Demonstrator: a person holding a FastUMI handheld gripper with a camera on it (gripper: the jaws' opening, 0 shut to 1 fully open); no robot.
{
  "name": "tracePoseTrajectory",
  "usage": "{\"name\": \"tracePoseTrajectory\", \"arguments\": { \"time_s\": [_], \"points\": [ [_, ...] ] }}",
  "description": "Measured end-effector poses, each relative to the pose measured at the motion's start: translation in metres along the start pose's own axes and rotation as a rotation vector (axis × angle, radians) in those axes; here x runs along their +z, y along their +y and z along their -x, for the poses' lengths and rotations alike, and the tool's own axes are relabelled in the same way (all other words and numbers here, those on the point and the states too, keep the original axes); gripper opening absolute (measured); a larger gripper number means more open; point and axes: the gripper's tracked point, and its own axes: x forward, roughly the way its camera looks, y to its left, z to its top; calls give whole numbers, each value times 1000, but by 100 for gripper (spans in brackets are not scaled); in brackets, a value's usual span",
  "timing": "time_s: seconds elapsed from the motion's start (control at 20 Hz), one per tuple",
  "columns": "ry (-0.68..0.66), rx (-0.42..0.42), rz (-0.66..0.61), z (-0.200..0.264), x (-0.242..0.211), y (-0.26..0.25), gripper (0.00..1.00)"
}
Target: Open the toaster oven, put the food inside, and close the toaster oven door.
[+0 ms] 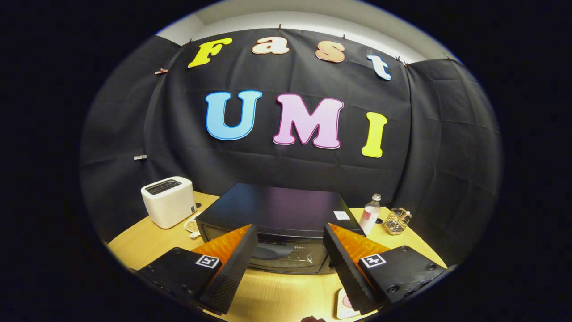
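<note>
— Tongs (pixel 290 257) first: what are the 2 fingers doing?
— Spread wide apart, gripping nothing, hovering over the desk (pixel 134 241).
— And the toaster oven (pixel 279 214)?
— Just beyond them, mid-desk, door shut, handle (pixel 270 251) between the fingers.
— Anything else?
— White toaster (pixel 168 201) by the desk's left edge; bottle (pixel 370 213) and wire cup (pixel 396 221) toward its right edge.
</note>
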Motion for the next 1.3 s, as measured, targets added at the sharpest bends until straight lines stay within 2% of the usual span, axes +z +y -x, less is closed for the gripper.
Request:
{"name": "tracePoseTrajectory", "arguments": {
  "time_s": [0.35, 0.6, 0.65, 0.75, 0.85, 1.3],
  "points": [
    [75, -11, -16, -49, -31, 29, 98],
    [165, -24, -108, -62, -59, 37, 98],
    [143, -18, -117, -64, -54, 38, 98],
    [139, 2, -86, -62, -55, 38, 97],
    [166, 21, -115, -60, -60, 39, 97],
    [228, 57, -120, -12, -87, 40, 97]
  ]
}}
